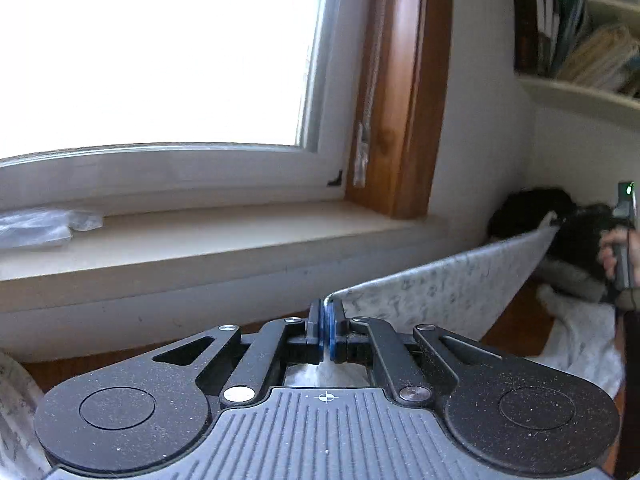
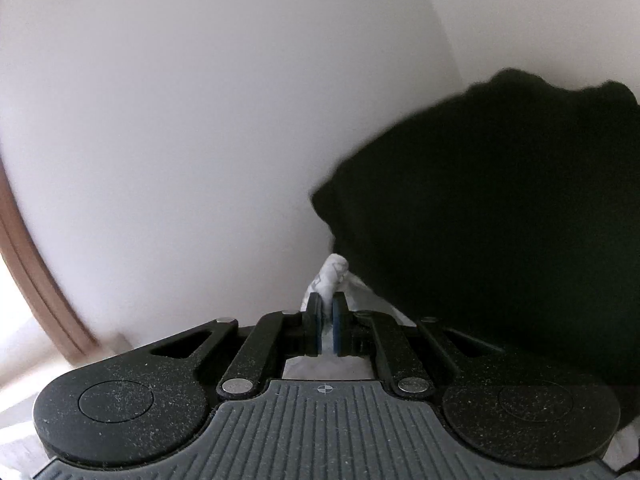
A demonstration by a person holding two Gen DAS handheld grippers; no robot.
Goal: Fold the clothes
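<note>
A white garment with a faint grey print (image 1: pixel 452 288) hangs stretched in the air between both grippers. My left gripper (image 1: pixel 325 312) is shut on one corner of it, the cloth running off to the right. At the far right of the left wrist view a hand (image 1: pixel 612 252) holds the other gripper at the garment's far corner. In the right wrist view my right gripper (image 2: pixel 326 304) is shut on a bunched corner of the same white garment (image 2: pixel 332 272), which sticks up between the blue pads.
A window sill (image 1: pixel 208 236) with a plastic bag (image 1: pixel 40 226) runs ahead on the left, beside a wooden frame (image 1: pixel 404 92). A dark clothes pile (image 2: pixel 500 220) lies to the right against the white wall. More white cloth (image 1: pixel 576 340) lies on the wooden surface. Bookshelves (image 1: pixel 580 40) hang above.
</note>
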